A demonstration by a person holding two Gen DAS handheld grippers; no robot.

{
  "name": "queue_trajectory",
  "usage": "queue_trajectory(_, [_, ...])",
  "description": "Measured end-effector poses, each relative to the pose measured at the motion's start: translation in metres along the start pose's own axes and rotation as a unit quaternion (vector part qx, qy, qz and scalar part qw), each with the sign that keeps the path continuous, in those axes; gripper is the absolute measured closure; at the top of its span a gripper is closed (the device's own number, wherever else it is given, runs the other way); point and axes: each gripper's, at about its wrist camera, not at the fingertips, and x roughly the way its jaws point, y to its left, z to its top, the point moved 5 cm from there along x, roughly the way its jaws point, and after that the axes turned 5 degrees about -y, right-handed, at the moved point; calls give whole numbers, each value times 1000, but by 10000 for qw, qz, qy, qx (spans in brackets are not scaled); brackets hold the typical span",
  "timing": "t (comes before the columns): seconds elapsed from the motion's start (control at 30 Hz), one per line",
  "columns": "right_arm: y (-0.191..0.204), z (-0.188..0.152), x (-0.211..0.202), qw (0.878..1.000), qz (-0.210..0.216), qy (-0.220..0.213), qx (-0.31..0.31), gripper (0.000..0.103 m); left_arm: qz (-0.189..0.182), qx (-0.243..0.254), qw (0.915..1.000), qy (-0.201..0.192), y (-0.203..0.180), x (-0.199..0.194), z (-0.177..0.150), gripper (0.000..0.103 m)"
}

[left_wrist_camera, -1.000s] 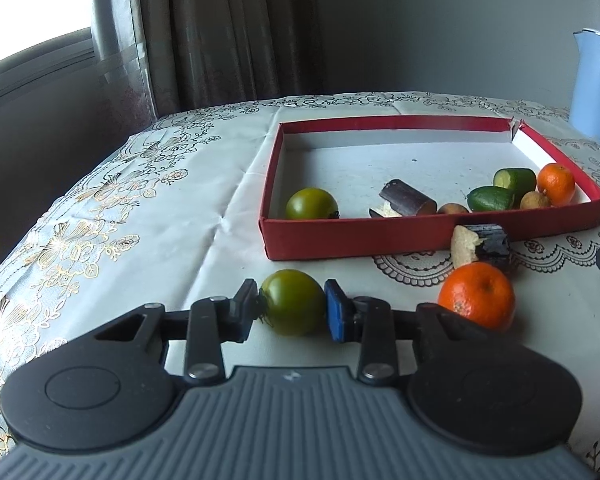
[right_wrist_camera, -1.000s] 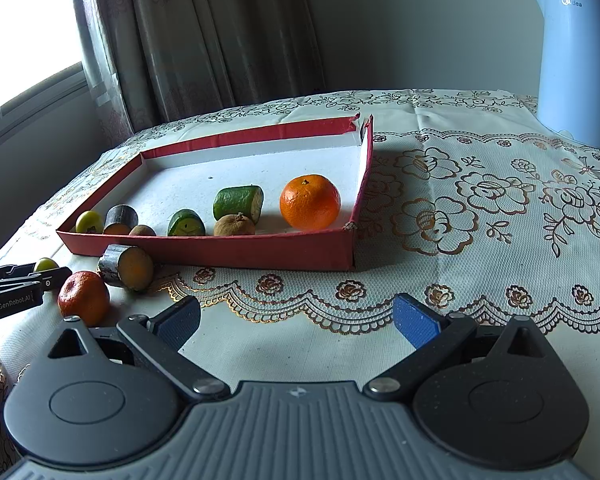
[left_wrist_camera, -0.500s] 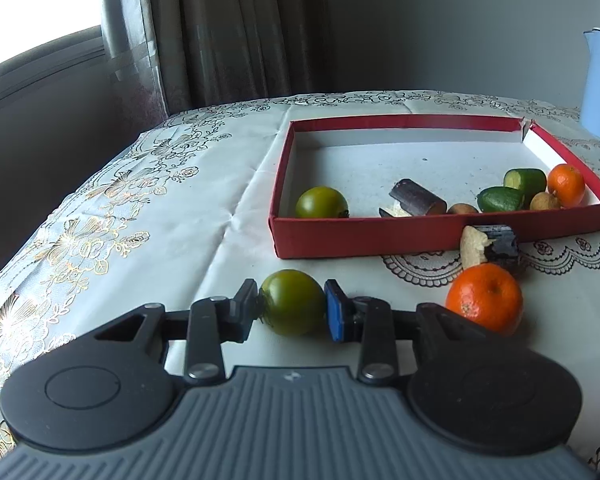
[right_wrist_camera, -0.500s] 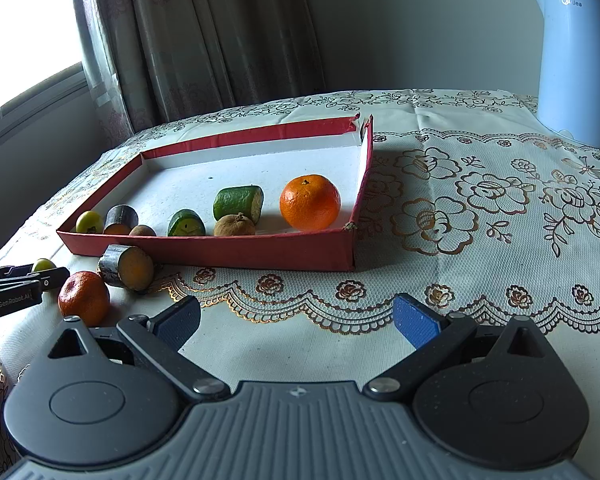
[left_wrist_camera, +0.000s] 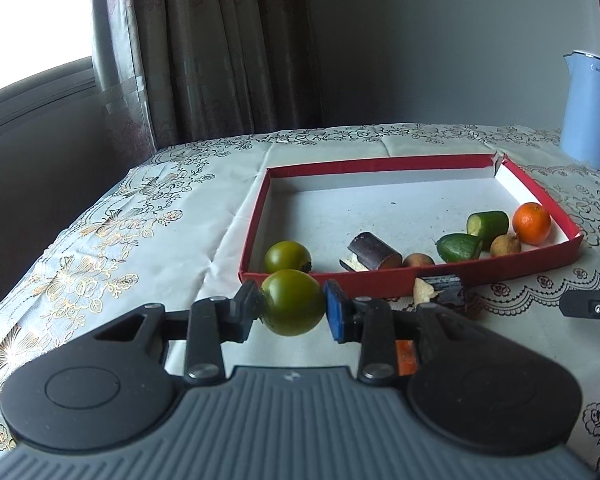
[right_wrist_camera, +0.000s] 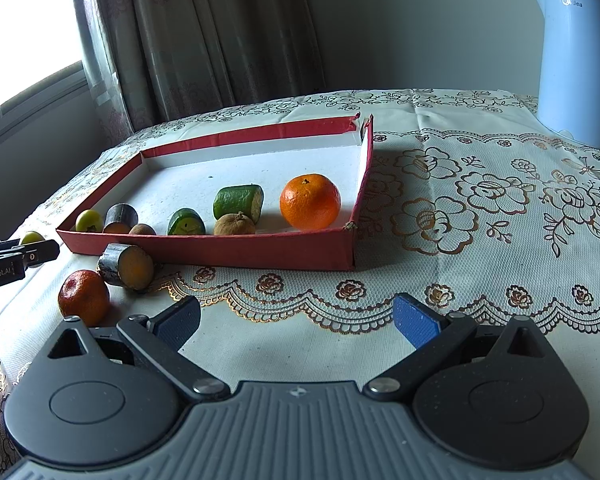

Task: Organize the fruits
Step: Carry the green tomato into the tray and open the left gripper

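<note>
L view
L fingers (left_wrist_camera: 293, 307): closed on green fruit (left_wrist_camera: 292, 301), pads pinch both sides, fruit clear of the bench.
Tray (left_wrist_camera: 404, 278): straight ahead of fruit, just past it; red card rim low, white floor. L hand the nearer one by far.
Coming move (my guess): carry fwd over near rim, drop beside 2nd green fruit (left_wrist_camera: 287, 256) in near-L corner.
In tray: dark stub (left_wrist_camera: 374, 252), cucumber bits (left_wrist_camera: 487, 224), brown fruits, orange (left_wrist_camera: 531, 223) far R.
Textures: green fruit smooth, round, glossy, could roll on release.

R view
R fingers (right_wrist_camera: 296, 322): wide apart, nothing between, blue pads over bare cloth.
Bench (right_wrist_camera: 480, 216): lace-pattern cloth, gold flowers.
Still outside tray: tangerine (right_wrist_camera: 83, 297), dimpled skin; cut stub (right_wrist_camera: 126, 266), dark rind, orange face, axis lying flat toward R fingers.
Both lie L of R fingers, nearer L fingers (right_wrist_camera: 28, 254).
Kettle (right_wrist_camera: 576, 64): pale blue, far R, well apart.
</note>
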Motion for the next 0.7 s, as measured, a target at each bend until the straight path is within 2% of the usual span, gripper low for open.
queue_trajectory(0.27, [0,0,0,10000,-2,1,-4,0,34,53,10000,-47,-13,4,12,70])
queue_trajectory(0.7, [0,0,0,10000,-1,1,-2,0,287,93,9995,6,-17,38,28,70])
